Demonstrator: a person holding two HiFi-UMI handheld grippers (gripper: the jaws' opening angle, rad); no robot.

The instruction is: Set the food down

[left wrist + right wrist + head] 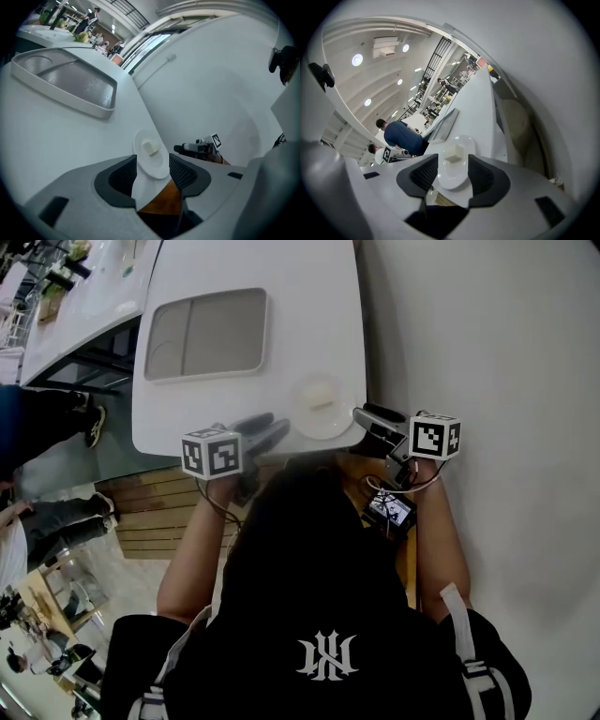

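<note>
The food (pixel 322 403), a small pale cube, sits in the middle of a round white plate (pixel 319 424), and the plate lies flat on the white counter (pixel 281 268) right at its near edge, so the food looks to be set down already. The left tool (pixel 263 430) is just beside the plate on the person's left and the right tool (pixel 369 417) just beside it on the right, both pointing in toward it. Each tool's own view shows its jaws spread wide, with the plate's rim framed in the gap and neither pad pressing on it, so both tools are open and gripping nothing. Flanking the plate from two sides would suit carrying a shallow dish level, so the loose cube does not slide. A grey-lined tray (pixel 206 374) lies beyond the plate, well apart from it and untouched. Because the plate is so close to the edge, each tool should probably draw straight back from the plate, since clipping the rim could tip it off.
</note>
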